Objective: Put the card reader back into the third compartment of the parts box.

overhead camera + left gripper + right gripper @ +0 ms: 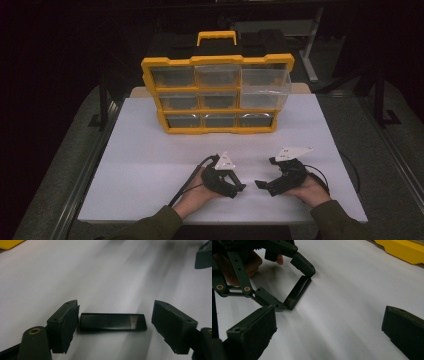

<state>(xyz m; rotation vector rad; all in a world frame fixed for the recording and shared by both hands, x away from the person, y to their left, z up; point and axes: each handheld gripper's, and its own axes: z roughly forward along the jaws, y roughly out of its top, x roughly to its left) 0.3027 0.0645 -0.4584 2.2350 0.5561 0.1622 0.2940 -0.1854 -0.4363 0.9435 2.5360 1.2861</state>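
The task's thing is a small black bar [113, 322], flat and oblong, lying on the white table top [150, 150] well in front of the yellow drawer cabinet [217, 95], on the person's side of it; its surface is glossy and dark, with a short end section at one end that catches the light and shows a faint seam; its edges look straight and its corners slightly rounded.

The left gripper [113, 325] sits low over the bar with the bar lengthwise between its jaws; in the left gripper view one pad [68, 322] is at or just beside one end of the bar, while the other pad [167, 325] stands a little apart from the far end; so the jaws are partly open around the bar and do not clamp it; the right gripper view shows them nearer both ends, touching or not I cannot tell.

The right gripper [329, 332] rests on the white table top just beside the left one, farther from the cabinet's left side; its jaws stand wide apart with nothing between them.
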